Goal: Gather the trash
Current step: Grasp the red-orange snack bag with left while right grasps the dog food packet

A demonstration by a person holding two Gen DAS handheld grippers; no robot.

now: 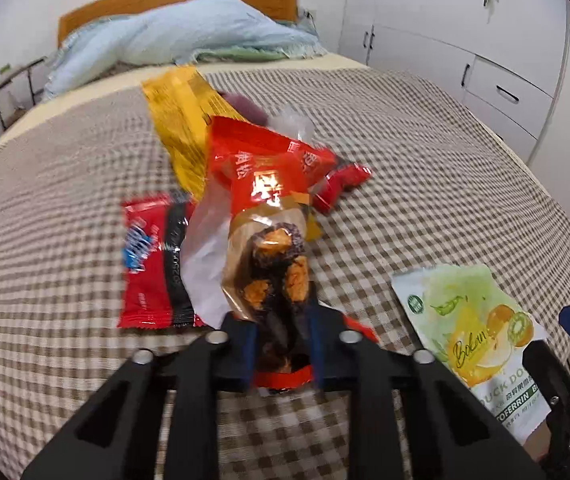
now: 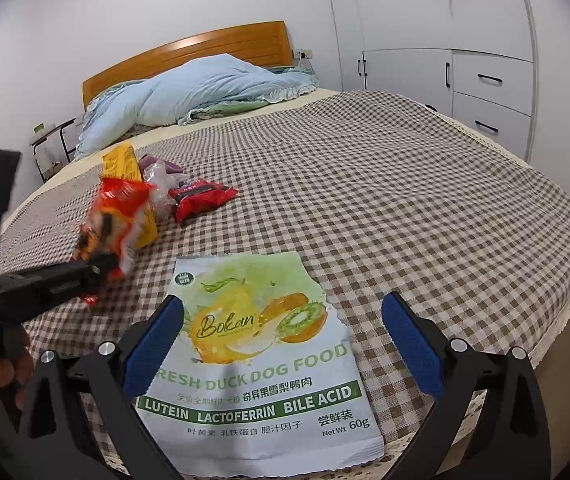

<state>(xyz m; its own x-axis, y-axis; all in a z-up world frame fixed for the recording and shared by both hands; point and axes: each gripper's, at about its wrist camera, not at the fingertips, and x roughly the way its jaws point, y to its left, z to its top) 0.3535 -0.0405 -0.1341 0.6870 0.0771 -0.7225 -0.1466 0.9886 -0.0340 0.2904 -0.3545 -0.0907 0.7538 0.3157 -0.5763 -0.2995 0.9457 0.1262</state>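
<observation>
Our left tool (image 1: 281, 344) is clamped on a snack wrapper (image 1: 269, 248), held above the bed (image 1: 445, 184). Our right tool (image 2: 281, 344) stands apart over the dog food pouch (image 2: 261, 360), right of the wrapper. 4 more wrappers lie beyond it.
</observation>
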